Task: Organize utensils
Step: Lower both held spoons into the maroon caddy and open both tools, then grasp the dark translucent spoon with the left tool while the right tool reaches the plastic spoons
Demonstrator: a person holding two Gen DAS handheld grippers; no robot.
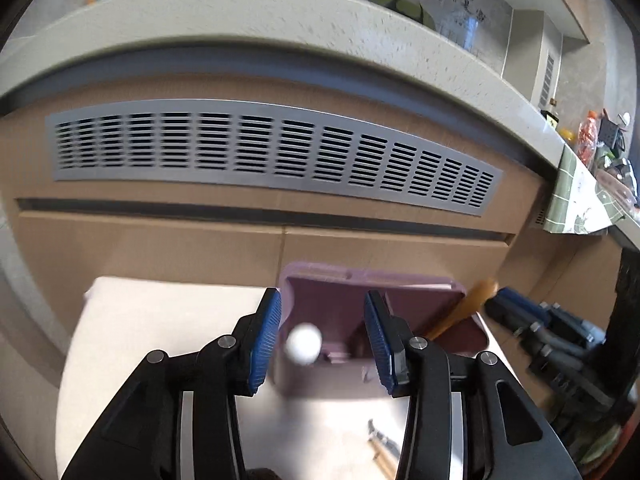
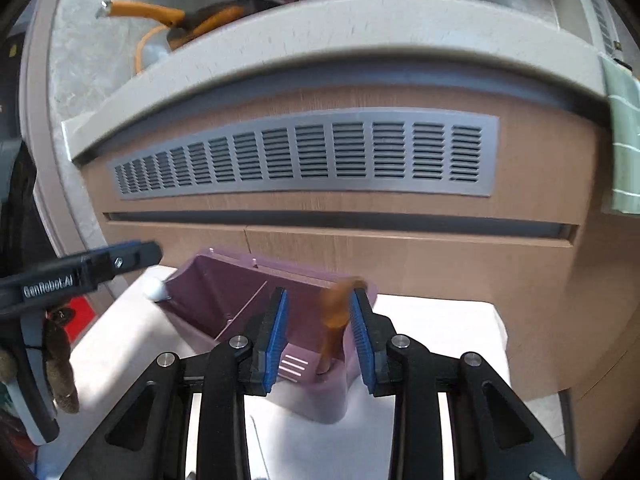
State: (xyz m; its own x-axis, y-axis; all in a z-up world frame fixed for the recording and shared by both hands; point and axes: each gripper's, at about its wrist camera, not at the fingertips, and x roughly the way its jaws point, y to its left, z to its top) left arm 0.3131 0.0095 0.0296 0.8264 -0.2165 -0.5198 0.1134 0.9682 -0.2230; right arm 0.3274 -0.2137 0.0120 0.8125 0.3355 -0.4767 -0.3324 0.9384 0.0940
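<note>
Both ribbed blue jaws apart: left gripper [image 1: 322,340], right gripper [image 2: 320,336] over mauve plastic bin [image 2: 224,280]

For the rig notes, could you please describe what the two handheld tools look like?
Both match: the left tool and the right tool have glossy black linkage arms joined by round silver pivot pins, and each finger ends in a blue ribbed pad. In the right wrist view, the left tool's black body carries white "GenRobot.AI" lettering and a small bolt near its tip. No cables or sleeves show.
</note>
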